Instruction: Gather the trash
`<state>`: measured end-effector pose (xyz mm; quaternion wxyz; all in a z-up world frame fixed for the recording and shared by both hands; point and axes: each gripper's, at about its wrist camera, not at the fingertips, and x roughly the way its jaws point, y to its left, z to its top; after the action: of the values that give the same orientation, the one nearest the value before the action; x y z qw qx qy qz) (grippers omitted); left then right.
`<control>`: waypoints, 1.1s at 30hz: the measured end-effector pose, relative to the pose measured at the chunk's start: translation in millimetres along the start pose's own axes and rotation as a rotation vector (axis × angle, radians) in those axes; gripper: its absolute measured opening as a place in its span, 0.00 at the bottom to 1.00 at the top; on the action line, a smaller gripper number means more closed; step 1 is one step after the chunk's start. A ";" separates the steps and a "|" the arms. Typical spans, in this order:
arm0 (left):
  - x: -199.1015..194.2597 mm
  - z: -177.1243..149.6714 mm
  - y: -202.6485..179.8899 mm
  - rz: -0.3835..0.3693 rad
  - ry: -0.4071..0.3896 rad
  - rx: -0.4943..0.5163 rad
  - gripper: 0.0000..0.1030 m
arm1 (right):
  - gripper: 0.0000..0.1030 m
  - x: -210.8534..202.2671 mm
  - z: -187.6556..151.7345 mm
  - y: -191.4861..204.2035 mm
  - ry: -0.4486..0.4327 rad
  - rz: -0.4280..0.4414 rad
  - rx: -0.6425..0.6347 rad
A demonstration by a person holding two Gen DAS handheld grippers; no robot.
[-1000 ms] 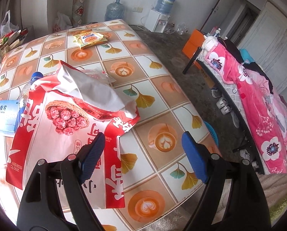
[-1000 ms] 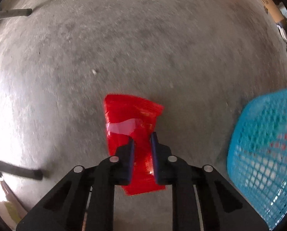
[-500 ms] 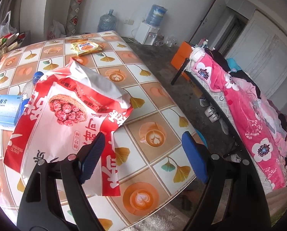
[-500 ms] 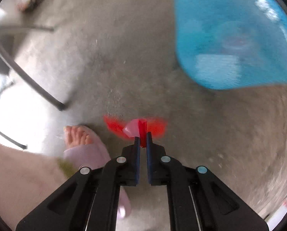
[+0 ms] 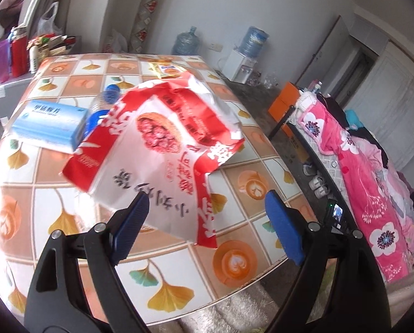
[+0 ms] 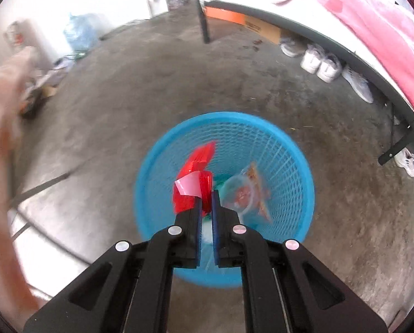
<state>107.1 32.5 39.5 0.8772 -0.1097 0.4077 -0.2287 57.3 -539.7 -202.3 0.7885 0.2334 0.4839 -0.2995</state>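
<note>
Red plastic wrapper, folded, with a pale pink strip across it, sits pinched between the fingers of the right gripper; the jaws are clenched on its lower end and the rest sticks up past the fingertips; gripper points steeply down, directly over the blue mesh wastebasket standing on the grey concrete floor; the wrapper hangs above the basket's mouth, not yet inside; a clear packet with orange print already lies at the basket's bottom; white sneakers line up under the bed frame beyond, with a pink blanket on top; a blurred limb of the person fills the left edge of this view.

Left gripper hovers over the near part of the table, which wears a tile-print cloth of ginkgo leaves and latte cups; its jaws have just been opening a little and stand released, wide apart, nothing between the blue pads; a large red-and-white snack bag, crumpled and open at the top, lies on the table just ahead of the fingertips, its near edge showing between them but not gripped; beside it to the left, a light-blue medicine box and a plastic bottle with a blue cap, partly hidden behind the bag; a small yellow packet rests at the far edge; water jugs and a dispenser stand against the back wall.
</note>
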 end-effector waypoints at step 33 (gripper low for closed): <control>-89.1 -17.7 58.1 0.040 -0.132 0.011 0.92 | 0.94 -319.4 -35.5 218.6 -0.417 0.096 -0.421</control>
<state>61.5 126.7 65.4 0.9072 -0.1115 0.3499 -0.2054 75.2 -282.2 88.2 0.9151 0.0208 0.3515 -0.1964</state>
